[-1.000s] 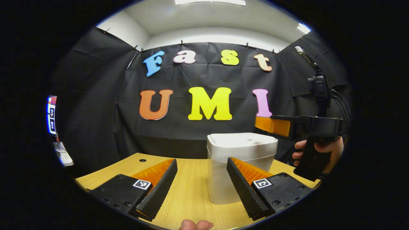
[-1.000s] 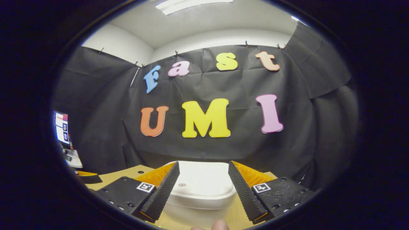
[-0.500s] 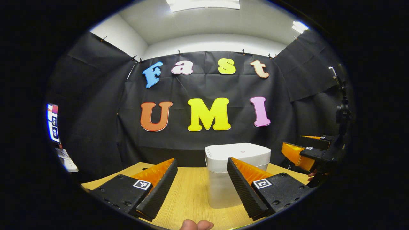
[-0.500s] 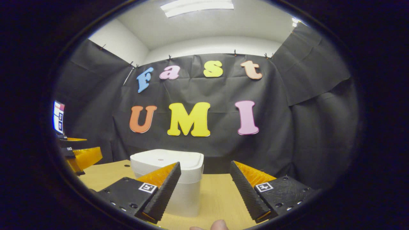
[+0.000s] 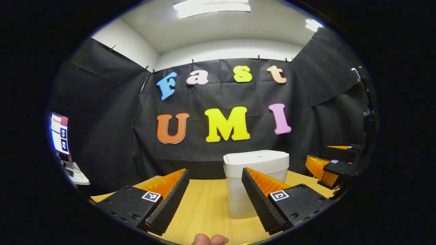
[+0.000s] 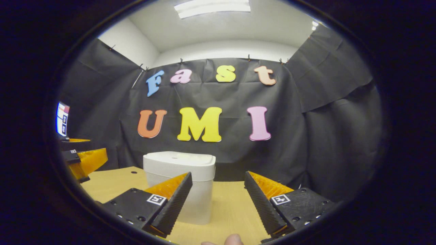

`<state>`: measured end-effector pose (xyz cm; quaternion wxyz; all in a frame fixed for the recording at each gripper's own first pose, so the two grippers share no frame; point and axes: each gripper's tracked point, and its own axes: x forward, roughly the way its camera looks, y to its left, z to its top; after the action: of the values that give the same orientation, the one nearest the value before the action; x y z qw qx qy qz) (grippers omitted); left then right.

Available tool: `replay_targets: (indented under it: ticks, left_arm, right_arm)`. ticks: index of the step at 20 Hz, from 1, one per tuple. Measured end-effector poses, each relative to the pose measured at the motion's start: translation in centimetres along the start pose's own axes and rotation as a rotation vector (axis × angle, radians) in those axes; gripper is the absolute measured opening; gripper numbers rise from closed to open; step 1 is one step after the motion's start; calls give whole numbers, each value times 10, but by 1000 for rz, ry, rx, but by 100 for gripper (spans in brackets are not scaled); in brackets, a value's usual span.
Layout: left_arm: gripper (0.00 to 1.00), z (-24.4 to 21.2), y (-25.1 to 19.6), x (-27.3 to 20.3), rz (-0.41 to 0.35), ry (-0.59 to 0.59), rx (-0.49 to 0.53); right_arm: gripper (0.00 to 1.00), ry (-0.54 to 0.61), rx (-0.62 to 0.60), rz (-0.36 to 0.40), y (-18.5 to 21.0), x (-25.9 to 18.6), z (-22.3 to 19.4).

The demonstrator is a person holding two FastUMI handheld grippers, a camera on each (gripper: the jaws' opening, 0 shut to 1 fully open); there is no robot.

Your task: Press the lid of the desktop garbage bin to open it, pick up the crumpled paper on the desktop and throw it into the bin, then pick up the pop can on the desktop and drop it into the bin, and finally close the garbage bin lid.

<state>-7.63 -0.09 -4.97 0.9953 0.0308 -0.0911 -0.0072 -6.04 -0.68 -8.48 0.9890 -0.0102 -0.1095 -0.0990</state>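
White bin (image 5: 255,183) with its lid (image 5: 256,158) down is sitting on the wooden desk (image 5: 207,207), while the left gripper (image 5: 215,200) and right gripper (image 6: 218,204) are hovering nearby, both spread wide, holding nothing.

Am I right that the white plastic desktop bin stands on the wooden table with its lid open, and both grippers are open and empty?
Not quite: the lid is shut, sitting flat on the white plastic desktop bin, as both gripper views show. The rest holds: the bin stands on the wooden table, and the left gripper and right gripper are open and empty.
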Motion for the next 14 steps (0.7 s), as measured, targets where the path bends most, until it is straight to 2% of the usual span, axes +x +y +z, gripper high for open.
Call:
replay_targets:
  ticks: [4, 9, 14]
  left_arm:
    - [100, -5, -3, 1, -26, -10, -9]
    - [100, -21, 0, -2, -40, 20, -39]
    - [99, -26, -14, 0, -84, 26, -88]
  right_arm:
    - [96, 22, -4, 10, 17, -8, -12]
    - [95, -18, -48, 20, 38, -21, -8]
    - [97, -21, -31, -10, 34, -30, -10]
